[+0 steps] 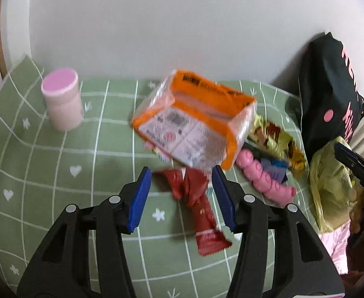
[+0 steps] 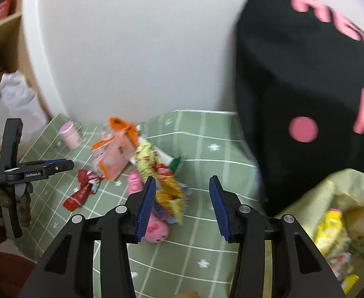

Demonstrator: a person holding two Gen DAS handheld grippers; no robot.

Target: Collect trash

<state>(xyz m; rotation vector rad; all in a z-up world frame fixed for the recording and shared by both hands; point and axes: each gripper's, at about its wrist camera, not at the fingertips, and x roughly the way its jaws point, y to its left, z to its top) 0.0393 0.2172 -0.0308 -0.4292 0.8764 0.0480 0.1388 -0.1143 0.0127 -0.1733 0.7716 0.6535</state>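
While both claws hang released and empty, the left claw tilts down over the red wrapper on the table, near the orange pack. Closing carelessly could snag that pack instead. Beyond it, the right claw angles down beside the yellow-green trash bag.

Orange packet print (motion-blurred)
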